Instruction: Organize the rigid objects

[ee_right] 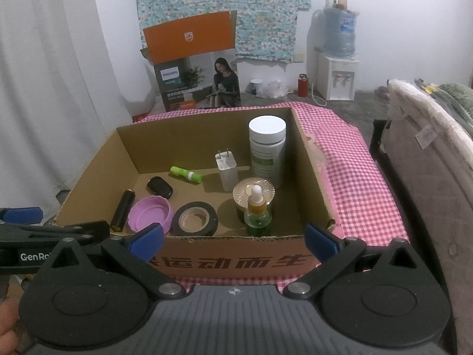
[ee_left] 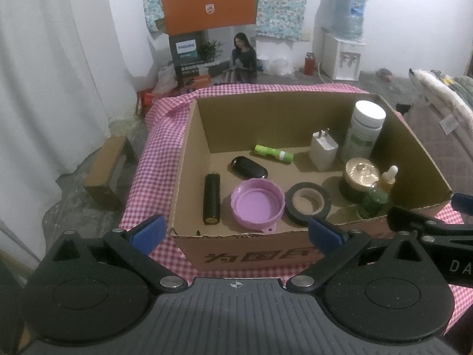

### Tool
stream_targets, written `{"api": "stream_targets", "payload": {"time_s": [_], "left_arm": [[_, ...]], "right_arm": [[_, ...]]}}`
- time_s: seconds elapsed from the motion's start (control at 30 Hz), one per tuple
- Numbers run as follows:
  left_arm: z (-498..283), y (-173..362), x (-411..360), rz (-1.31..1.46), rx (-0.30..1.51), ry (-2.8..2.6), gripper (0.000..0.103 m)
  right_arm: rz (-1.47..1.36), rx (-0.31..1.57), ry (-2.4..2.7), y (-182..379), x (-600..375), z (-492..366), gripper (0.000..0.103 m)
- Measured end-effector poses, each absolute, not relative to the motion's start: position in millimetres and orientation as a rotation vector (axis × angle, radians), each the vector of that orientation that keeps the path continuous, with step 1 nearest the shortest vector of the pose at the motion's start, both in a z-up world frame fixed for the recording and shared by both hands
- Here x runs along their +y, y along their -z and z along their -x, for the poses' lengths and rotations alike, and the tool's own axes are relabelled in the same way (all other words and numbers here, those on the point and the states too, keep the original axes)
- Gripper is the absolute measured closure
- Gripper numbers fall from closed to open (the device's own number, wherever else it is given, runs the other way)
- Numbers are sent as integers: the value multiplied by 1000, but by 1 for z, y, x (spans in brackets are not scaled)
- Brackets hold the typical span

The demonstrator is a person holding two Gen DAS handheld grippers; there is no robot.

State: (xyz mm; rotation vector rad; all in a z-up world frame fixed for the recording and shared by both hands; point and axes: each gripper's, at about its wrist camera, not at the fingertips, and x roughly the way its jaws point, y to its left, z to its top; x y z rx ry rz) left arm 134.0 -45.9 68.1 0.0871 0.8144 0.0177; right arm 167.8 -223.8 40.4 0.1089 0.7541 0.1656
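Pink gingham cloth (ee_right: 354, 183) covers the bench under an open corrugated cardboard box (ee_left: 189, 162). Inside lie a black cylinder (ee_left: 211, 198), glossy key fob (ee_left: 249, 166), lilac plastic lid (ee_left: 257, 204), tape roll (ee_left: 307, 203) and green tube (ee_left: 273, 153); a charger (ee_left: 322, 150), white-capped bottle (ee_left: 365, 128), ribbed gold-lidded jar (ee_left: 361, 174) and dropper bottle (ee_right: 257, 211) stand upright. Left hand-held gripper (ee_left: 235, 233) and right hand-held gripper (ee_right: 233, 241) hang spread, empty, before the box.

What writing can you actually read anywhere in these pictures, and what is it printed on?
"PHILIPS": poster box by the wall.
"运动而生": cardboard box front; left view shows "为国".
"GenRo", cut off: left gripper arm.
"DA", cut off: right gripper arm.
White bottle label: too blurred.
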Motion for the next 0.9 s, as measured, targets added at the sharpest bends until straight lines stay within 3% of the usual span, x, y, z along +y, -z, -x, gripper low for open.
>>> {"api": "stream_targets", "payload": {"time_s": [0.9], "left_arm": [[-135, -68, -43, -82, 815, -16, 0]], "right_arm": [[-104, 751, -163, -40, -225, -170, 0]]}}
